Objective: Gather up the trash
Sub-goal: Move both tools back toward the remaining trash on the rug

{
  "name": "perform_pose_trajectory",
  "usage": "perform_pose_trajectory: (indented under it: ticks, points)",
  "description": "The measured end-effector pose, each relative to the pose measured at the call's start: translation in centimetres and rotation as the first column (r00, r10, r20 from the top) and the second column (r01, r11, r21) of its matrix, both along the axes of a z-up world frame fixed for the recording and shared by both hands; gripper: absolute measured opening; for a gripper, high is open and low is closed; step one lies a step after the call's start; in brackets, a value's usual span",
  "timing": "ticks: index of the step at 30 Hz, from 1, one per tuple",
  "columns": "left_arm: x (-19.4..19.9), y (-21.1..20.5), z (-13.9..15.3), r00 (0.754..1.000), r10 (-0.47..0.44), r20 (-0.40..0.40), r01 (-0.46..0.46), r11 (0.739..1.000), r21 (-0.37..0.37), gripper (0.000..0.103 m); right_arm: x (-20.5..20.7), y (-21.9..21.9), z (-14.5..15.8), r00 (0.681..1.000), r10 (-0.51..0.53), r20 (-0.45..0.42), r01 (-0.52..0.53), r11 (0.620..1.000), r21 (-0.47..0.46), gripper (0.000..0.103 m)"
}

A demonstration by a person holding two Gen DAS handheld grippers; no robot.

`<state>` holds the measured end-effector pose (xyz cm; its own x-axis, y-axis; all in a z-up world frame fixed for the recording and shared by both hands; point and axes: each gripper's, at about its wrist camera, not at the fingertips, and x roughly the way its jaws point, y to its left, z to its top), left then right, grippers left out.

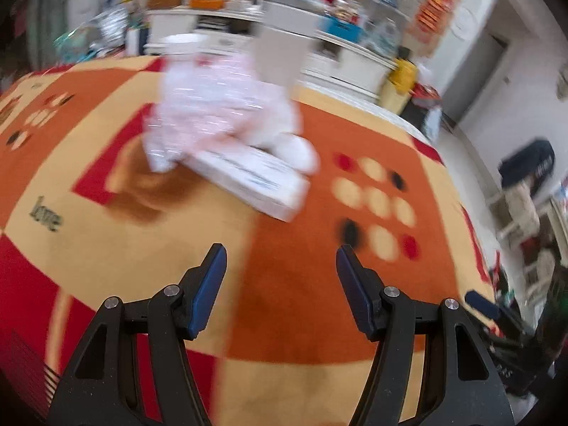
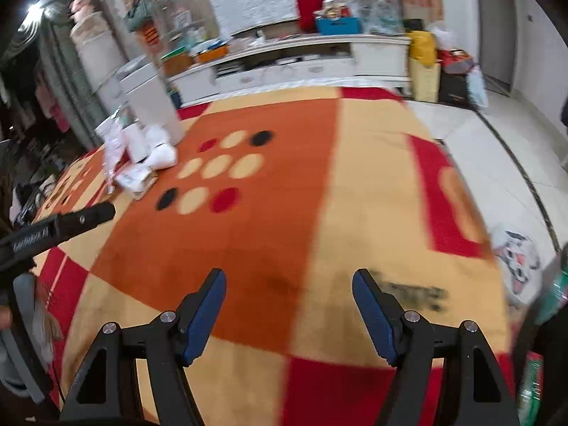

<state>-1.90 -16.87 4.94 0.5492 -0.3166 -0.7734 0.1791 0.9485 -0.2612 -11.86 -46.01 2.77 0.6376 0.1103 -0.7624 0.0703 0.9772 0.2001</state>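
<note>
A pile of trash lies on the orange, red and cream carpet [image 1: 284, 284]: a crumpled pink-white plastic bag [image 1: 213, 106], a flat white box [image 1: 248, 177] and a white wad [image 1: 298, 149]. My left gripper [image 1: 280, 259] is open and empty, a short way in front of the box. In the right wrist view the same pile [image 2: 138, 167] sits far left on the carpet [image 2: 269, 213]. My right gripper [image 2: 289, 284] is open and empty over bare carpet. The left gripper's arm [image 2: 67, 223] shows at the left edge.
A white bin [image 2: 149, 103] stands behind the pile. A long white cabinet [image 2: 301, 60] with clutter runs along the far wall. White tile floor [image 2: 497, 163] lies right of the carpet, with a printed bag [image 2: 518, 252] on it. A yellow container [image 2: 422, 49] stands by the cabinet.
</note>
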Motion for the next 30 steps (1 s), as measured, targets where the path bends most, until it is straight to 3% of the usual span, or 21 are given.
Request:
perform_pose_trajectory:
  ticks: [7,11,20,26,30]
  points:
    - [5.9,7.7,0.4,0.989,0.147,0.025,-0.147,0.989,0.012,0.063,5.3,6.1,-0.1,0.993,0.118,-0.006,-0.118,0.993,-0.004,0.071]
    - [8.6,10.8,0.4,0.974,0.224,0.01,-0.224,0.974,-0.007,0.063,8.9,7.7,1.0,0.991,0.129,0.023,-0.129,0.992,0.003,0.071]
    - [10.8,14.6,0.9,0.973,0.232,0.008,-0.232,0.97,0.078,0.063,18.9,11.5,3.2,0.985,0.118,0.122,-0.124,0.992,0.036,0.071]
    - [11.3,16.1,1.2,0.972,0.234,0.01,-0.234,0.969,0.083,0.063,21.1,13.7,4.3,0.971,0.128,0.201,-0.136,0.99,0.028,0.071]
    - [11.4,16.5,0.8,0.971,0.237,-0.012,-0.236,0.969,0.079,0.063,21.7,14.9,4.3,0.967,0.154,0.202,-0.158,0.987,0.004,0.071]
